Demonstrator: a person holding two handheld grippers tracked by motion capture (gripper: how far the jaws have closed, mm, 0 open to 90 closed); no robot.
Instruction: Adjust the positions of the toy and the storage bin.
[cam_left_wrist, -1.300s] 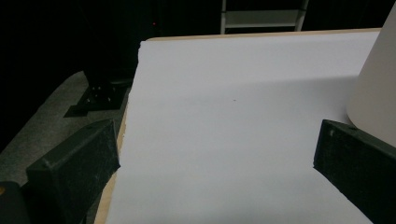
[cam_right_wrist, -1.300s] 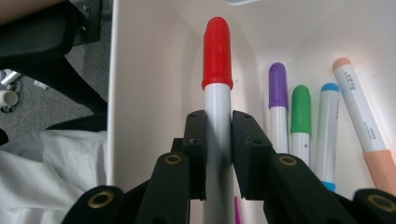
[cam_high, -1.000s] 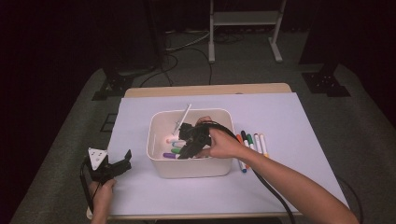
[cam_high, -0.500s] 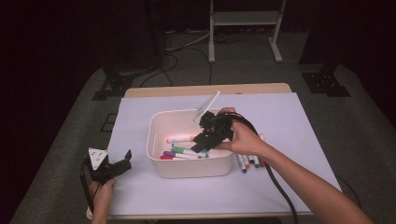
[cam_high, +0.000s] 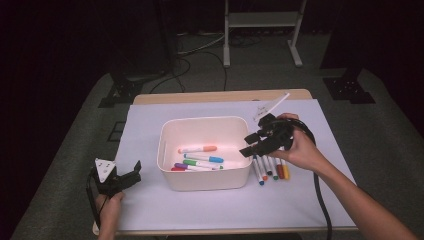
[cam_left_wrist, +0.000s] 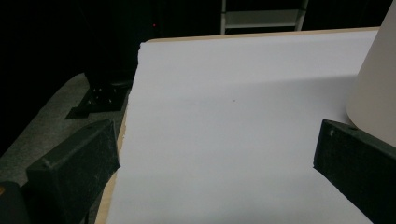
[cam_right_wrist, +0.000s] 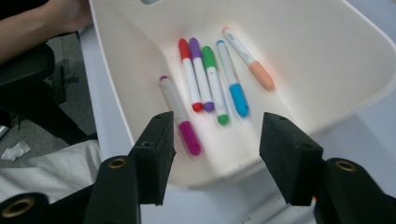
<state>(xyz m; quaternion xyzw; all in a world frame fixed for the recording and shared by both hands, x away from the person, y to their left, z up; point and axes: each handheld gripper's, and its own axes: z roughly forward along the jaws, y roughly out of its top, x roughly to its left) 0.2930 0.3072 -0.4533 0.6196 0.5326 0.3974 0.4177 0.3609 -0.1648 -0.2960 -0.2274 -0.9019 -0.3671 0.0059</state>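
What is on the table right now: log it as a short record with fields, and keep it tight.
work in hand: moving markers from the table into the bin
bin: white, open, on the white sheet
markers in the bin: six, lying on the bottom
markers on the sheet: a short row right of the bin
right gripper: open, nothing between the jaws, which have just been opening; above the bin's right rim
left gripper: open, empty, left of the bin
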